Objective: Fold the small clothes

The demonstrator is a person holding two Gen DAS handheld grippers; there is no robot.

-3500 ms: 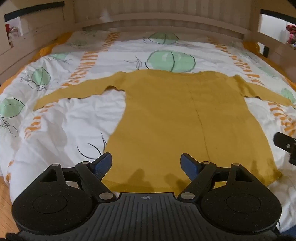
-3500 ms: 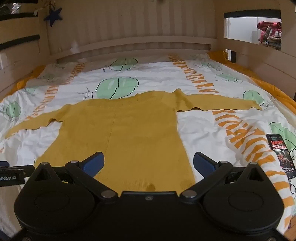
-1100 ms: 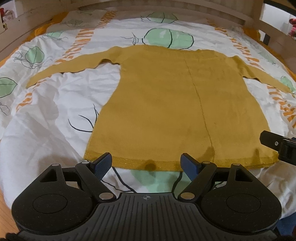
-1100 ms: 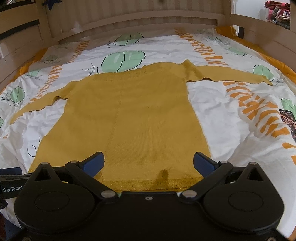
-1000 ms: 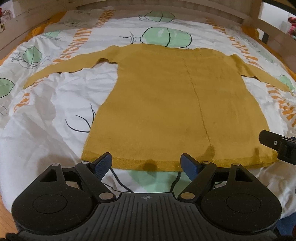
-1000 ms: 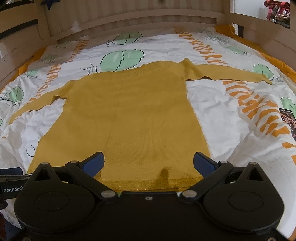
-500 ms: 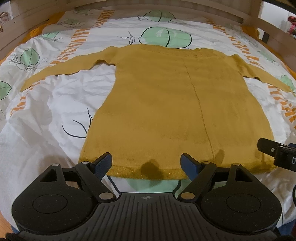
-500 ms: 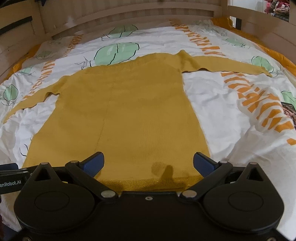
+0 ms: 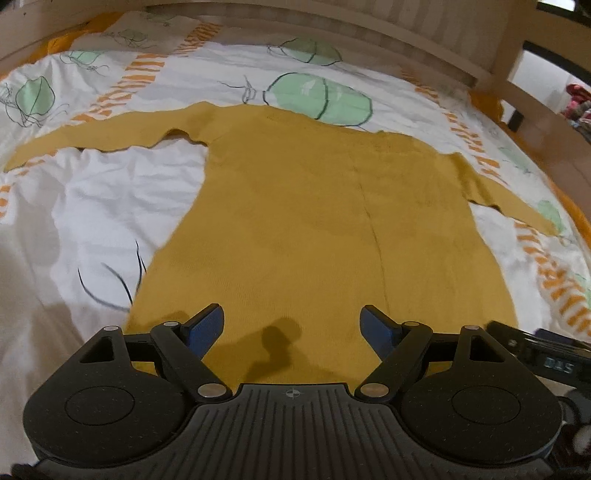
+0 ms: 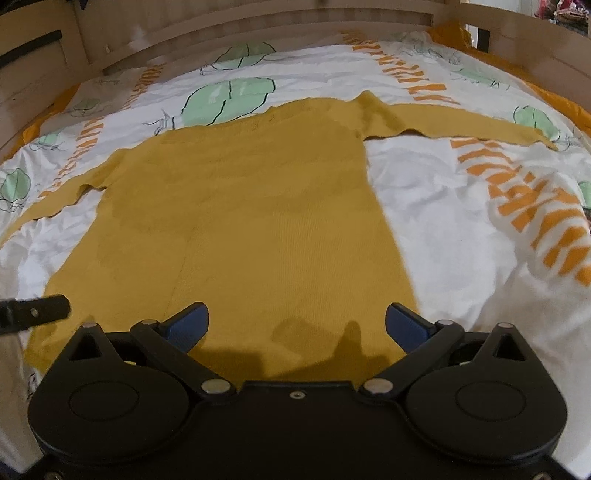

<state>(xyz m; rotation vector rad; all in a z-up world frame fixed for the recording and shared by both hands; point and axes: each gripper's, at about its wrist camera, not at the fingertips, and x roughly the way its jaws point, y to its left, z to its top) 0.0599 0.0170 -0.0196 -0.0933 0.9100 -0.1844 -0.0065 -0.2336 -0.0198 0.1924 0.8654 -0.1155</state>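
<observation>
A mustard-yellow long-sleeved sweater (image 9: 314, 229) lies flat on the bed, neck at the far end, both sleeves spread out sideways; it also shows in the right wrist view (image 10: 251, 221). My left gripper (image 9: 291, 328) is open and empty, low over the sweater's bottom hem on its left half. My right gripper (image 10: 297, 325) is open and empty, low over the hem on its right half. The hem itself is hidden behind both gripper bodies.
The bed has a white cover (image 9: 110, 206) with green leaves and orange stripes. Wooden rails (image 10: 258, 22) run around the far end and sides. The right gripper's finger (image 9: 535, 347) shows at the left view's right edge.
Both grippers have moved forward and lower over the sweater's bottom hem, which is now hidden under them. Both stay open. The sweater has not moved.
</observation>
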